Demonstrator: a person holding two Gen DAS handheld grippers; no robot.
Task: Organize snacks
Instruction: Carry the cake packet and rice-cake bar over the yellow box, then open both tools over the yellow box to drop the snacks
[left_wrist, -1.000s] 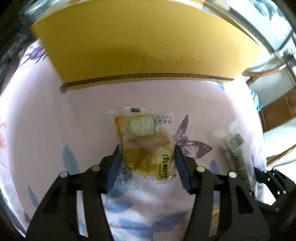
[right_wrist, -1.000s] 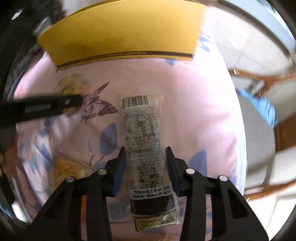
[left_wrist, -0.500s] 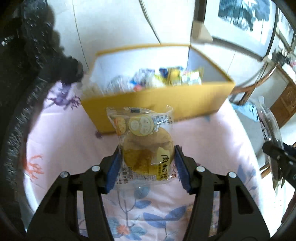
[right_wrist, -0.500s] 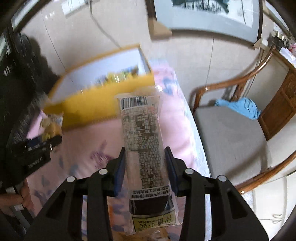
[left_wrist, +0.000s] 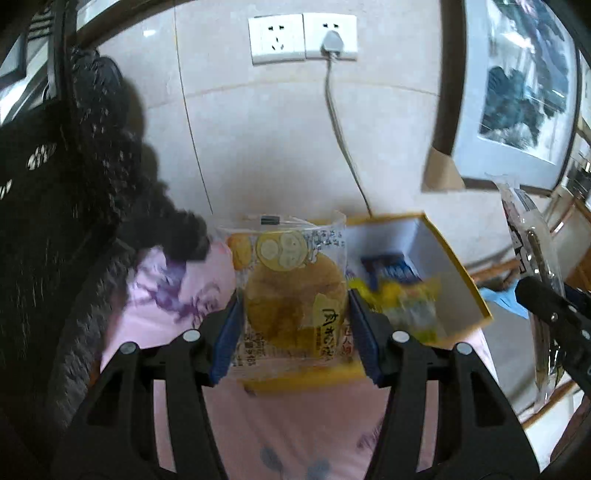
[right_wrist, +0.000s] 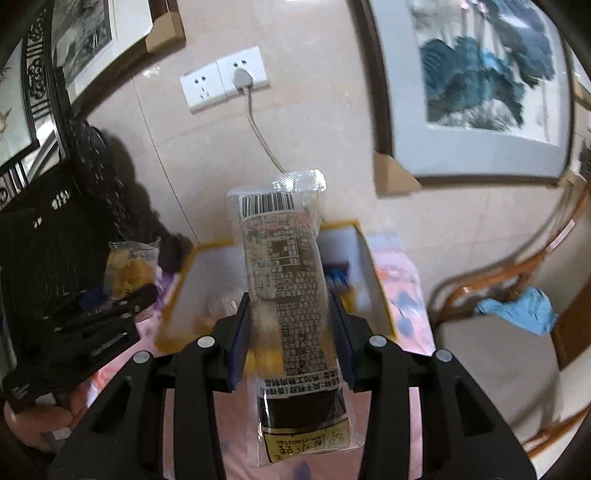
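Two wrapped snacks pinched above an open yellow box

The left gripper (left_wrist: 291, 325) pinches a round golden cake in clear crinkly wrap (left_wrist: 291, 295); the right gripper (right_wrist: 291, 332) pinches a long dark stick-shaped snack pack (right_wrist: 288, 288) with a barcode. Beyond both tips, on pink floral cloth (left_wrist: 295, 435), sits the yellow cardboard box (left_wrist: 458, 273), white inside, holding blue and yellow packets (left_wrist: 402, 291). Farther off, a tiled wall carries white sockets (left_wrist: 303, 37).

Two hand-held grippers (left_wrist: 291, 332) (right_wrist: 291, 334), one box (left_wrist: 458, 273), two paintings (right_wrist: 480, 74).
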